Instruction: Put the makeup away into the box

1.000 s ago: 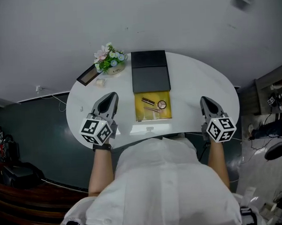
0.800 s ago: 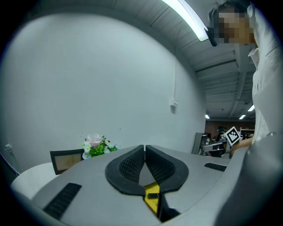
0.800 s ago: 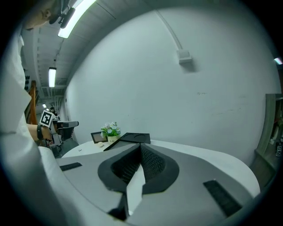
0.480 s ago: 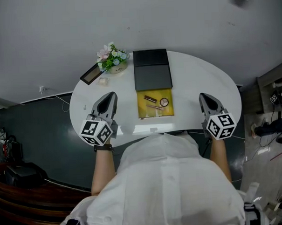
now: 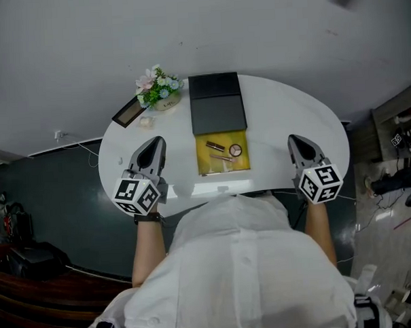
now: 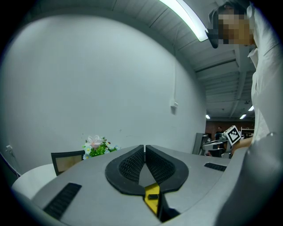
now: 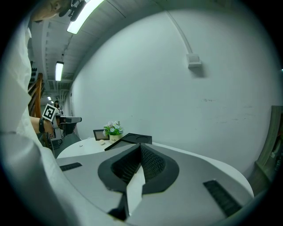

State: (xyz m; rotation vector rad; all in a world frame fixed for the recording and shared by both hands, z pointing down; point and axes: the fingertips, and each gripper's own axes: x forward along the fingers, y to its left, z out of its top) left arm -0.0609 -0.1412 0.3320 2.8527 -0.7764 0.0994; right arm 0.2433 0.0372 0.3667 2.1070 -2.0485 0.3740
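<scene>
**At the white counter: both tools clenched, makeup lying in the box**

From the head view, the oval white counter [image 5: 285,115] fills the middle of the frame. At its centre sits the box [image 5: 207,168], yellow inside, with its black lid [image 5: 217,103] lying open just above it in the frame. The makeup [image 5: 235,150], a round compact and a couple of slim sticks, lies inside the yellow part. The left tool [image 5: 156,140] is held to the lower left of the box and the right tool [image 5: 296,139] to the lower right, both well apart from it. A pot of flowers [image 5: 158,87] and a picture frame [image 5: 129,111] stand at the counter's upper left.

In the left gripper view, the left tool [image 6: 144,147] has its jaws pressed together with nothing between them. The flowers [image 6: 97,145] and picture frame [image 6: 66,160] show at the left.

In the right gripper view, the right tool [image 7: 140,145] is likewise clenched and empty. Beyond its jaws are the lid [image 7: 135,139], the flowers [image 7: 113,129] and the picture frame [image 7: 101,134], left of centre.
</scene>
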